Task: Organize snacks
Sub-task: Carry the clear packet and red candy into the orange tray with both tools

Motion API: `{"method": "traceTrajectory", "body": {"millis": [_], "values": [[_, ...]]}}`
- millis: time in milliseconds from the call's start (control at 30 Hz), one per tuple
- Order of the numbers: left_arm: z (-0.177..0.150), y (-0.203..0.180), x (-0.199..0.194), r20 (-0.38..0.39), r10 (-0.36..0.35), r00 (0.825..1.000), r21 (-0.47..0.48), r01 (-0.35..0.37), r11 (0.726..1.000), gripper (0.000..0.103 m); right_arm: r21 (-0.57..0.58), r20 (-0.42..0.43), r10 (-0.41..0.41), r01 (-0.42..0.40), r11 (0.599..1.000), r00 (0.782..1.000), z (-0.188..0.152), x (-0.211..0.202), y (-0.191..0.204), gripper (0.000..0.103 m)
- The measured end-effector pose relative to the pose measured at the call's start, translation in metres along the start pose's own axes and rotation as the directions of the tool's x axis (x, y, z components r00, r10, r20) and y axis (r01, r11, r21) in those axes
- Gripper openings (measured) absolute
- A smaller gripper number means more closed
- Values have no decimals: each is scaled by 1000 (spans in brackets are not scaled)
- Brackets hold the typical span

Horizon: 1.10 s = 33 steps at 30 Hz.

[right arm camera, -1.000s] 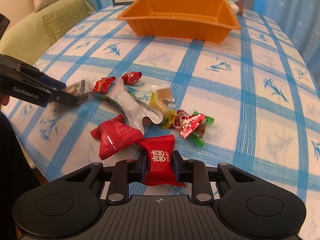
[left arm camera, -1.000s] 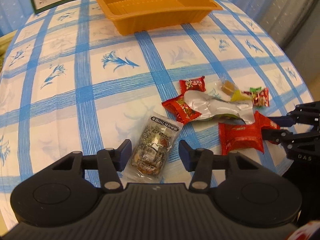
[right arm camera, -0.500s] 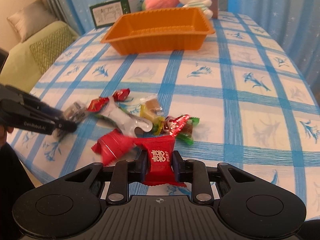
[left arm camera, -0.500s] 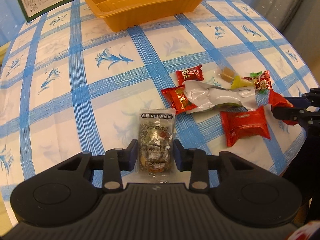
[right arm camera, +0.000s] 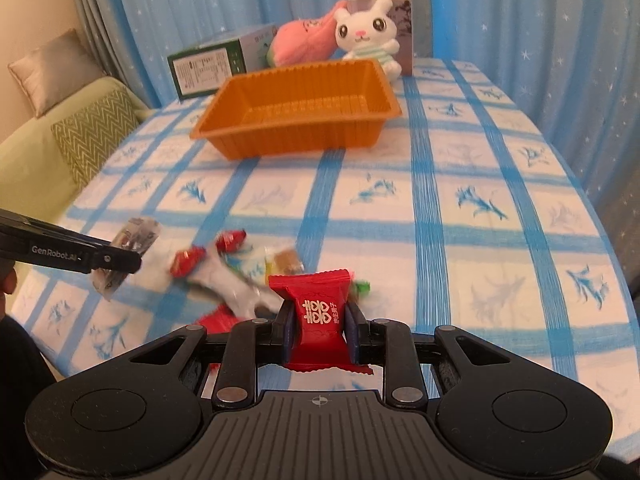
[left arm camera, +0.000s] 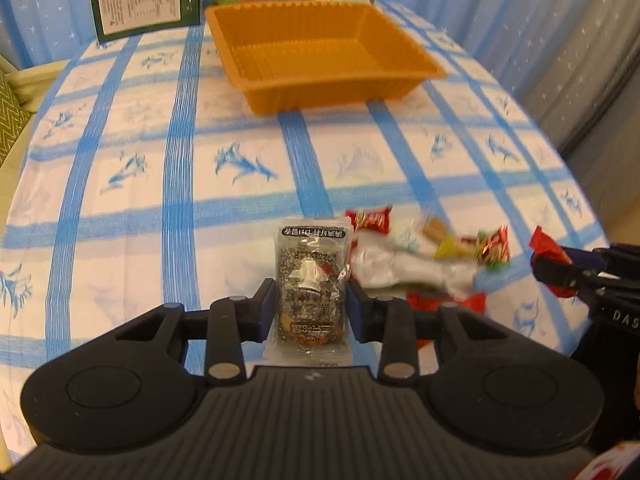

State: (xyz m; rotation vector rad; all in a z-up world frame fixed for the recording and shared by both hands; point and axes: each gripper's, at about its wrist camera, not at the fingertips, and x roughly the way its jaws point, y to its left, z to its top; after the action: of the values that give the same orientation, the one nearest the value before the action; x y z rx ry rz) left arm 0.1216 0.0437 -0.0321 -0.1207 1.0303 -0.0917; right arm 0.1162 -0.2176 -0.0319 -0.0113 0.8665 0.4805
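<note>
My left gripper (left arm camera: pixel 310 306) is shut on a clear speckled snack packet (left arm camera: pixel 310 280) and holds it above the tablecloth. My right gripper (right arm camera: pixel 318 326) is shut on a red candy packet (right arm camera: pixel 316 316) with white characters, also lifted. Each gripper shows in the other's view: the right with its red packet (left arm camera: pixel 546 252), the left with its clear packet (right arm camera: pixel 128 248). A pile of loose snacks (left arm camera: pixel 420 256) lies on the table between them: small red candies, a white wrapper, a yellow and a green-red sweet. The empty orange tray (left arm camera: pixel 320 56) stands at the far side.
A green box (left arm camera: pixel 148 0) and plush toys (right arm camera: pixel 364 32) stand behind the tray (right arm camera: pixel 296 112). A green sofa with cushions (right arm camera: pixel 92 132) is to the left of the blue-checked table (right arm camera: pixel 480 200). Blue curtains hang behind.
My left gripper closed on the clear speckled packet and lifted it. Both grippers rose and tilted up toward the tray, the right still holding its red packet.
</note>
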Motion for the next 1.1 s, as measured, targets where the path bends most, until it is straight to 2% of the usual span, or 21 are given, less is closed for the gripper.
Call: {"method": "traceTrajectory", "body": {"millis": [167, 500, 800, 1100], "values": [[28, -3, -2, 41, -10, 999, -21, 11, 1000, 33, -9, 52, 29, -29, 1000, 998, 35, 4, -1, 26], [109, 3, 11, 113, -20, 993, -83, 29, 996, 33, -84, 170, 40, -26, 996, 985, 143, 45, 2, 26], [169, 18, 39, 149, 28, 988, -125, -9, 992, 33, -51, 161, 29, -21, 998, 987, 213, 107, -10, 26], [196, 28, 72, 134, 64, 989, -140, -45, 989, 34, -24, 118, 11, -9, 1000, 993, 233, 152, -22, 26]]}}
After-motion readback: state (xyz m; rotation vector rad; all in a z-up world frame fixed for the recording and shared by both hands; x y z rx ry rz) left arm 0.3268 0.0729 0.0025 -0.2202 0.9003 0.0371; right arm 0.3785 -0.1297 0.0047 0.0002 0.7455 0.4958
